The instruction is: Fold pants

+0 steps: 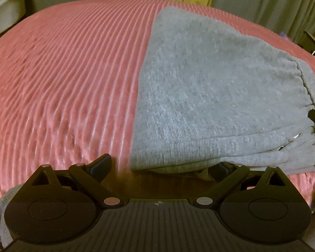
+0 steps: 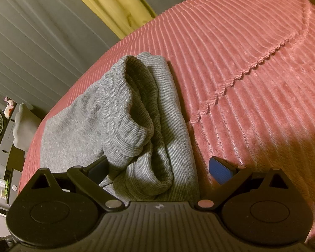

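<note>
Folded grey pants [image 1: 210, 96] on bedspread [image 1: 63, 73] (pink, ribbed).

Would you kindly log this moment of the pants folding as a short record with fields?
surface: pink ribbed bedspread
garment: grey sweatpants, folded into a stacked bundle on the bedspread
cuffs: ribbed cuffs lie on top at the right-hand end
left gripper: jaws open, at the bundle's near edge
right gripper: jaws open, astride the cuff end
background: grey curtain, yellow wooden panel

pants [image 1: 210, 88] right edge cut off, blurred
</note>
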The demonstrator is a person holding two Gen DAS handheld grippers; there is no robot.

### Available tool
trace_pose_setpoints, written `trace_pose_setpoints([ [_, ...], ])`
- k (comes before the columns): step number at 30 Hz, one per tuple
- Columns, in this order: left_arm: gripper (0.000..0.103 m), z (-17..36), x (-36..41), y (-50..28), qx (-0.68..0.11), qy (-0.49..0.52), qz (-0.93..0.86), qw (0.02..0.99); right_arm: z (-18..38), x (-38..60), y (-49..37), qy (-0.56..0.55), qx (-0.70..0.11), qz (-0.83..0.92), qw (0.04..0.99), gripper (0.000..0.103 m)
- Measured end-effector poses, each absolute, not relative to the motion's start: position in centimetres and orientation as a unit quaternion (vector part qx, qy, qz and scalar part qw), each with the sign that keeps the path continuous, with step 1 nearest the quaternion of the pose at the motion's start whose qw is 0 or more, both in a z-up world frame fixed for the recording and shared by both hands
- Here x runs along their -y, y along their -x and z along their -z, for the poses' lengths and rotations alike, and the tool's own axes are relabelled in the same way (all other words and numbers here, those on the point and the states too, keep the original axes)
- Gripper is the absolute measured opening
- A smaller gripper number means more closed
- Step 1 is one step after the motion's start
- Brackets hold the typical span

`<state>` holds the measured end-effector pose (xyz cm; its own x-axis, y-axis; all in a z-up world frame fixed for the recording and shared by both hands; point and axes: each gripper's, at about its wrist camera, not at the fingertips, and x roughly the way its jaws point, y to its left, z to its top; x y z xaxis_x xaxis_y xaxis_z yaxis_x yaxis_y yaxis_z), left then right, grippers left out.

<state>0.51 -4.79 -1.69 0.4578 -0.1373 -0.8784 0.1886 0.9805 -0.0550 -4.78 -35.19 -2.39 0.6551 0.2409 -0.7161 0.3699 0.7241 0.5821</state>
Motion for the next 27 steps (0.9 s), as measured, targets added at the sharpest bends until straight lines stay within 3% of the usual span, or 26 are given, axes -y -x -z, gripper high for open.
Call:
trace_pose_setpoints([
  [27, 0.102, 2.3, 2.7, -1.3, -0.532, 0.001, 0.084, 0.842, 2.4, 35.1, 4.8, -0.369, -0.411, 0.041, 0.833, 0.099],
])
